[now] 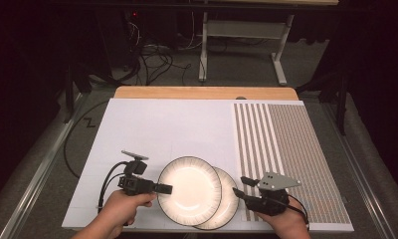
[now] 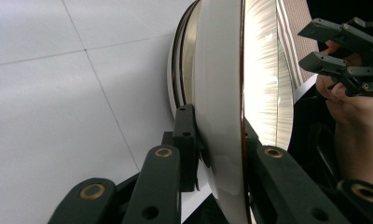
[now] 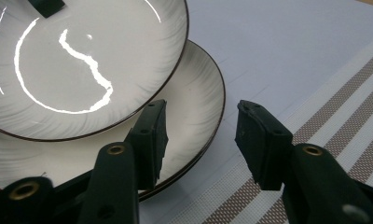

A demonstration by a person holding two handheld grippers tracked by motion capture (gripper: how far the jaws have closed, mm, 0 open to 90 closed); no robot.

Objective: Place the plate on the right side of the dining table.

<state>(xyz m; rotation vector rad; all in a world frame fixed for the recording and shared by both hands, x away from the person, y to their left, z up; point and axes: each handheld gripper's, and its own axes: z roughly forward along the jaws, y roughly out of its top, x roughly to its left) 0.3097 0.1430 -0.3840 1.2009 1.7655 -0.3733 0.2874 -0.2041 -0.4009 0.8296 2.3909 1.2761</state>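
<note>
Two plates overlapping – left tool (image 1: 168, 188) pinching upper plate (image 1: 189, 189) rim; right tool (image 1: 241, 186) spread, clear of lower plate (image 1: 228, 201); no legible writing.

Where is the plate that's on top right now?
In the high view the top plate sits near the table's front edge, overlapping the lower plate on that plate's left. The left gripper clamps its left rim, with the striped mat off to the right.

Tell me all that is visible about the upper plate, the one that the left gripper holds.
The upper plate is round, white and glossy, apparently ceramic, with a thin dark rim and fine grey streaks running inward. It overlaps the lower plate at the near edge of the white mat. The left gripper is shut on its left rim, one jaw above and one below. Lamp light reflects in its shallow well. The right gripper stands open, apart from it.
</note>
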